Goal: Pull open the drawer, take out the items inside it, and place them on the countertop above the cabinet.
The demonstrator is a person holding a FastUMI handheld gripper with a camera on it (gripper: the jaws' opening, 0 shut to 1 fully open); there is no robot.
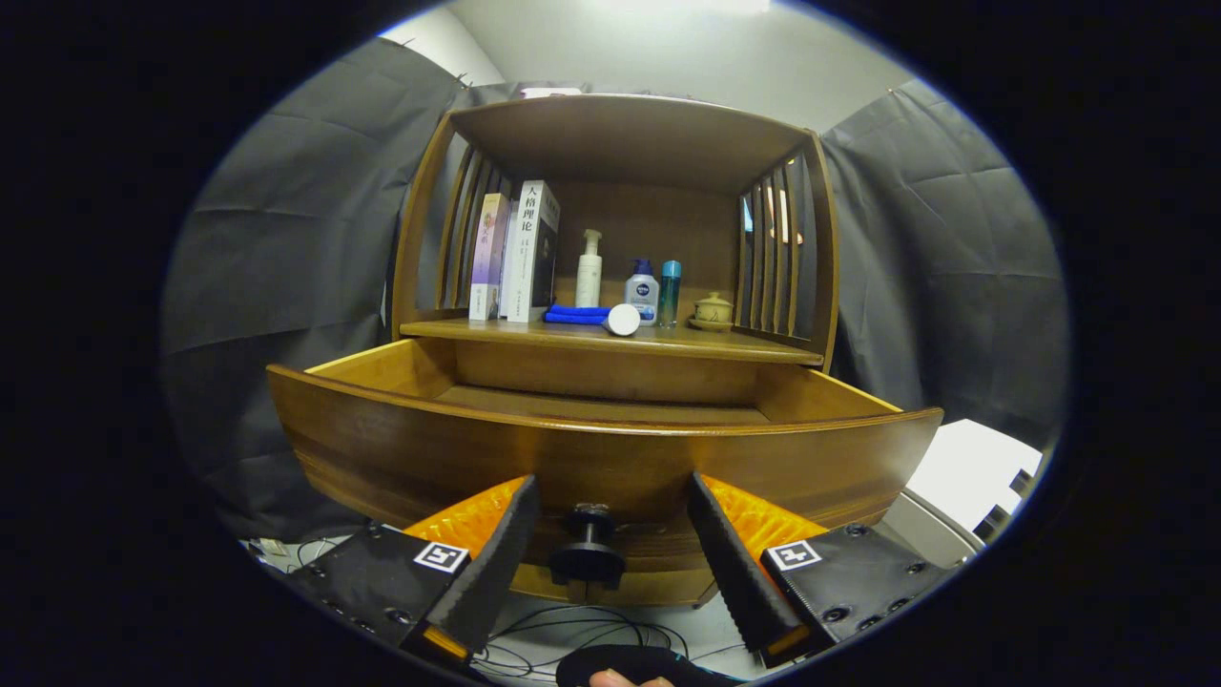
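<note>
The wooden drawer stands pulled out of the cabinet toward me. Its dark round knob sits between the two fingers, with a gap on each side. My gripper is open and touches nothing. The visible strip of the drawer's inside shows bare wood; the drawer front hides the rest. On the countertop above lie a folded blue cloth and a white cylinder on its side.
Further back on the countertop stand books, a white pump bottle, a small white and blue bottle, a teal bottle and a small lidded pot. Slatted side walls and a top board enclose the shelf. Cables lie below.
</note>
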